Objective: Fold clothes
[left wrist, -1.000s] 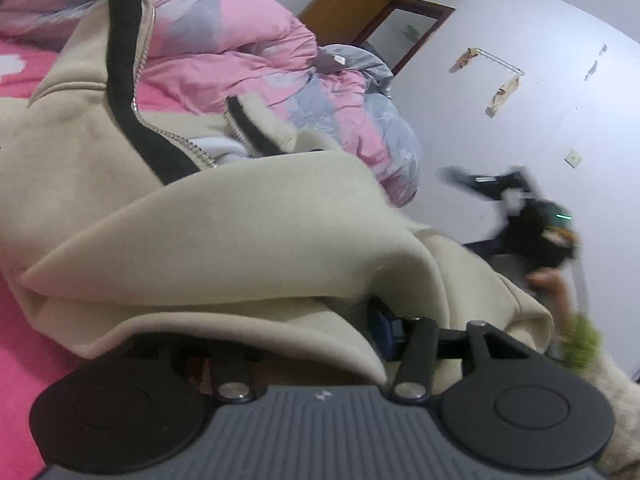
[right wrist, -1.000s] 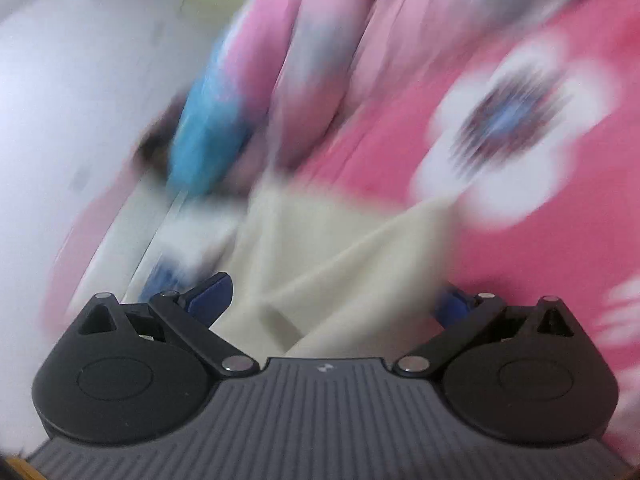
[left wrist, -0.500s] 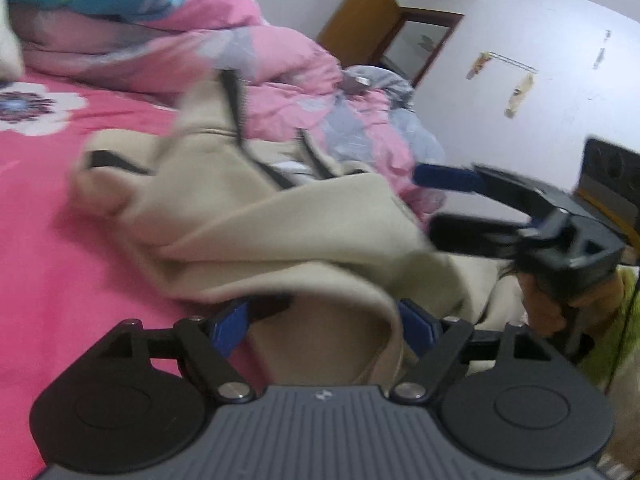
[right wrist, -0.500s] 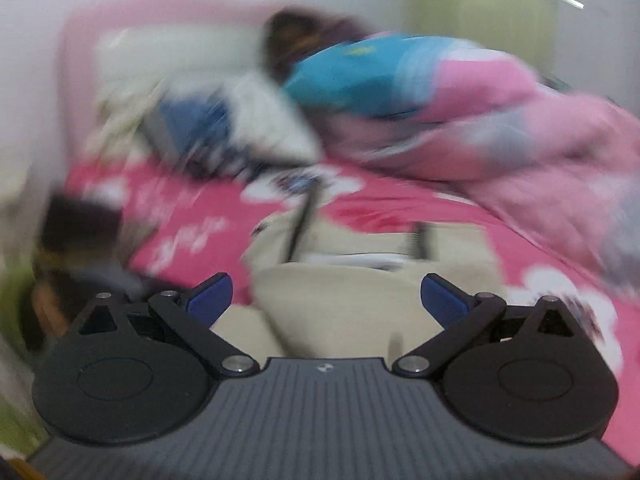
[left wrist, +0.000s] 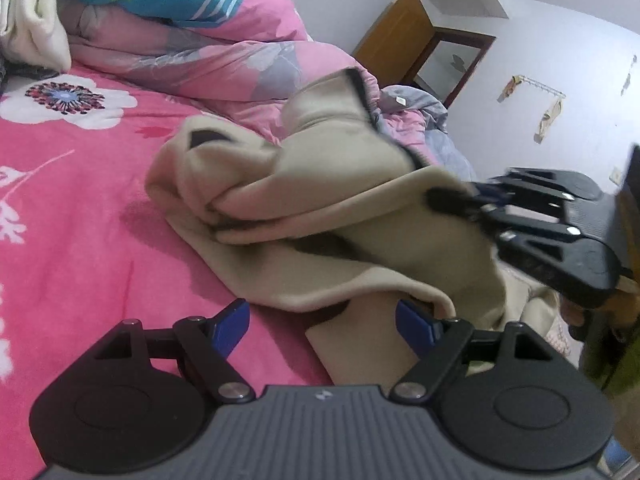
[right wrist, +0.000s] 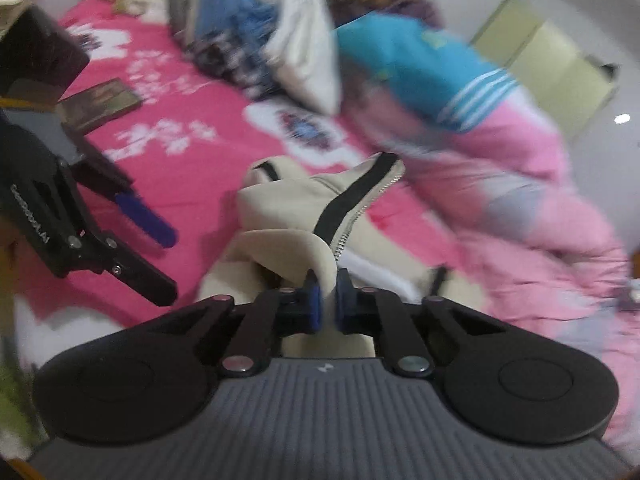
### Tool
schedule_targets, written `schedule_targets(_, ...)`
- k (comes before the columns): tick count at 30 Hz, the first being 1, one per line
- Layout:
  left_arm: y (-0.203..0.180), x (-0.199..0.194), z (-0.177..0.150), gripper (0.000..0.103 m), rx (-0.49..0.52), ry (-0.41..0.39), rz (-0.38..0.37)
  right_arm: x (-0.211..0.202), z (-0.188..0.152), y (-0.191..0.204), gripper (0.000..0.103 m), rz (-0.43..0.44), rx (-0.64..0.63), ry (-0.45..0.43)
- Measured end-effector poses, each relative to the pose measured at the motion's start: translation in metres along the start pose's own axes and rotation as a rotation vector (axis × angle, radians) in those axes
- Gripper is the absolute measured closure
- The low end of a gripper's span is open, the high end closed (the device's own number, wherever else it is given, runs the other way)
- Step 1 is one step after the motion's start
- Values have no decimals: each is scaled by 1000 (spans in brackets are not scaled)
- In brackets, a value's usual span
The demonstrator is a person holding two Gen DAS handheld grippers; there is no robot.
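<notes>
Cream jacket (left wrist: 320,216) lay bunched at frame centre, long axis toward upper right; right gripper (right wrist: 325,300) pinched its fold, left gripper (left wrist: 322,324) spread at its near hem.

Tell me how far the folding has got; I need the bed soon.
Barely begun. Done: nothing looks folded; the beige zip jacket lies bunched on the pink bedsheet. In hand: the right claw is shut on a fold of its fabric, while the left claw stands open with nothing pressed between its pads. Left: spread it flat, then make every fold.
</notes>
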State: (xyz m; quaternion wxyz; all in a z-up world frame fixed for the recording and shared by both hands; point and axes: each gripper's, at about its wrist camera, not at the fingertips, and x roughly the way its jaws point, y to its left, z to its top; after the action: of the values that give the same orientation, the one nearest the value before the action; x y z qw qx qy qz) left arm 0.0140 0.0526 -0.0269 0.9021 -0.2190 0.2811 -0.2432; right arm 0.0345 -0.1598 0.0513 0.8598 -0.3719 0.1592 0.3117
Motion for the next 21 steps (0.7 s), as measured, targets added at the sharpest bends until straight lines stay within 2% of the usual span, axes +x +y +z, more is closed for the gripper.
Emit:
schedule_targets(4,0,5,4,22,-23,-9,13,-10,-7,-21,98,-146,60,-33)
schedule_targets(8,-4,12,6,22,-26,-10,20,-14,-21,-63,98,-339,146,-54)
schedule_targets(12,-8,28,11,22,-24,-4,28,-9,-62,-124,98,-420,439,-32)
schedule_targets(13,-9,32,14,22,-11,-9,33,-8,-73,-138,98,-434,509,-27)
schedule_targets(15,-12,44,21,22,15,-18,57,-9,-93,-147,98,-393,585,-23)
schedule_targets(17,-12,58,30,22,29,-17,91,-14,-107,-143,98,-372,594,-31)
schedule_targets(21,-10,87,46,22,12,-8,139,-39,-120,-129,97,-325,532,-94)
